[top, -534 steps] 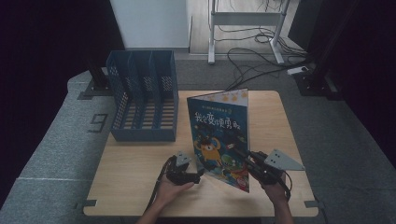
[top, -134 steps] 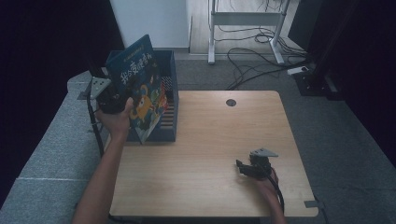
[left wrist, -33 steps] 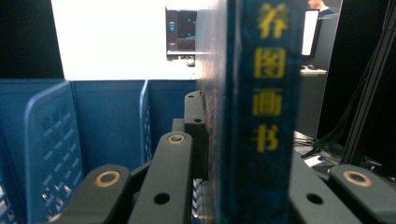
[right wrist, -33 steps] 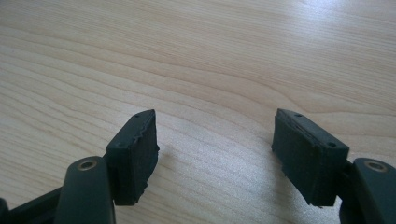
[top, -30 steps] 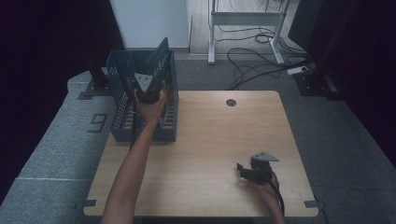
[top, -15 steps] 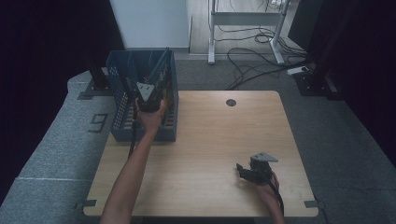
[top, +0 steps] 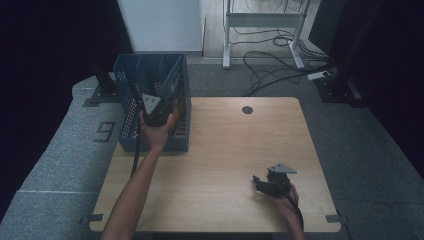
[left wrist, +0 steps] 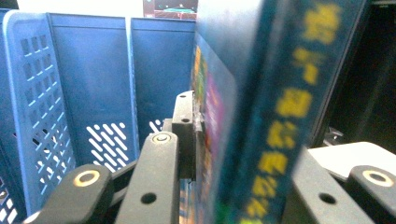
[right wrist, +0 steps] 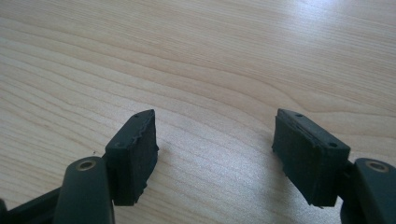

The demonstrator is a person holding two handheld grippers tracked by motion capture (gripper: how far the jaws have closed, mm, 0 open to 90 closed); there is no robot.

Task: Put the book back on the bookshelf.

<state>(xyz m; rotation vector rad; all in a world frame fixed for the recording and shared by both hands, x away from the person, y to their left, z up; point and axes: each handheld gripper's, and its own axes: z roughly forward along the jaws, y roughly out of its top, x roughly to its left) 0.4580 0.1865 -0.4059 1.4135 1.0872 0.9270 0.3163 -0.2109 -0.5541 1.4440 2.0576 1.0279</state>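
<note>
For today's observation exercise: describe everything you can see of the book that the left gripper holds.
The book is thin, with a dark spine bearing blurred yellow characters and a colourful cover. It stands upright on edge, clamped between the jaws of the left gripper, inside the right-hand compartment of the blue perforated plastic file rack.

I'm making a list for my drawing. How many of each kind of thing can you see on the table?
Books: 1, the book
File racks: 1, the blue file rack
Grippers: 2, the left gripper clamped on the book, the right gripper open over the table
Total: 4
</note>
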